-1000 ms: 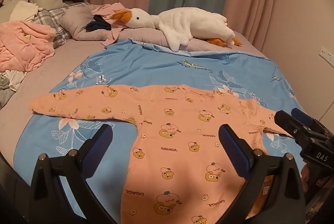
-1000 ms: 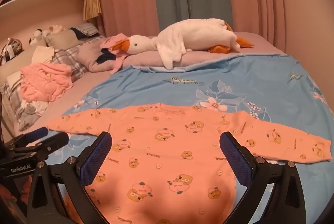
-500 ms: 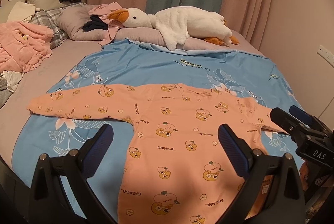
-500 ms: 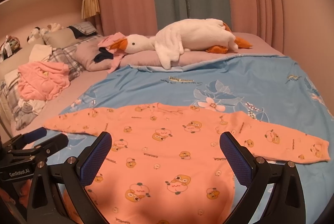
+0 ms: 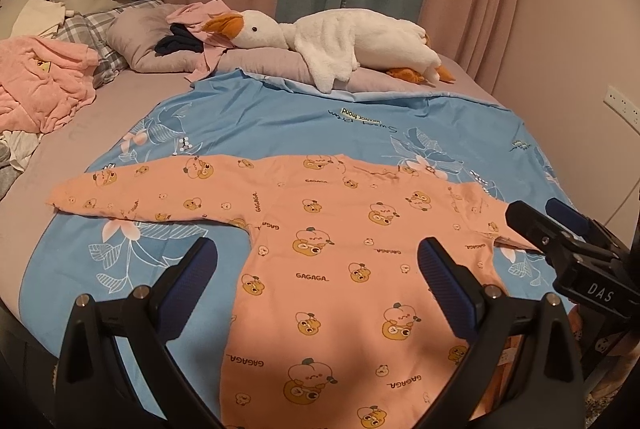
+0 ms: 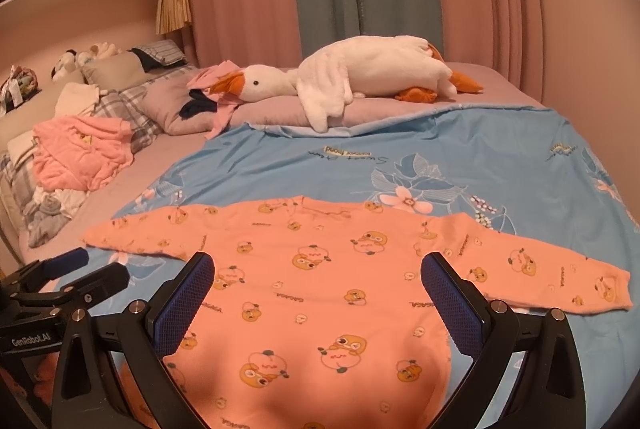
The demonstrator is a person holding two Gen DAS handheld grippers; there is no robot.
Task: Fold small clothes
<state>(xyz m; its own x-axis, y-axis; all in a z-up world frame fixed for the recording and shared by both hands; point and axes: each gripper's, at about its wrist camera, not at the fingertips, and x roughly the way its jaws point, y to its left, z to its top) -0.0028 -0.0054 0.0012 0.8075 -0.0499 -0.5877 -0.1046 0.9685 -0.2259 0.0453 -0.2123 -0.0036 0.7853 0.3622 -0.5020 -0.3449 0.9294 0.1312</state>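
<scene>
Item 1: orange long-sleeved top (image 5: pixel 328 249), soft knit printed with cartoon fruit faces and "GAGAGA" lettering. I see it lying flat on the blue floral duvet (image 5: pixel 280 125), both sleeves stretched straight out toward 9 and 3 o'clock, collar toward 12.

Item 2: white plush goose (image 5: pixel 344 37), fleecy, orange beak and feet, lying along the pillows at 12 o'clock.

Item 3: crumpled pink quilted garment (image 6: pixel 80 153), at 10 o'clock.

Item 4: my left hand-held gripper (image 5: pixel 316 269), black frame, blue ribbed pads, fingers spread wide above the top's body, holding nothing.

Item 5: my right hand-held gripper (image 6: pixel 318 281), the same build, equally spread, nothing between its pads, above the top near its right sleeve.
</scene>
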